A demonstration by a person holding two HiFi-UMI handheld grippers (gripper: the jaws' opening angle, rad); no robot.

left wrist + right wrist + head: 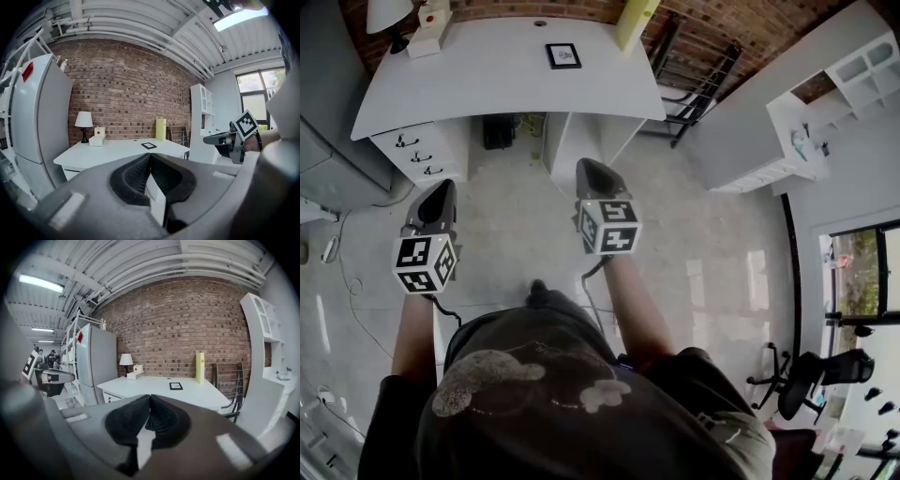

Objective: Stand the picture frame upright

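Picture frame (563,55) flat (picture indistinct)

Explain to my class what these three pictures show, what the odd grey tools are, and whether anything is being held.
A person stands holding two grey hand-held grippers, each carrying a cube with black-and-white markers. One picture looks down from a head camera, showing the left gripper and the right gripper. The other two come from cameras riding on each gripper. Both grippers have their jaws closed and hold nothing. Ahead stands a white desk with a small black picture frame lying flat, a white table lamp and a tall yellow panel.
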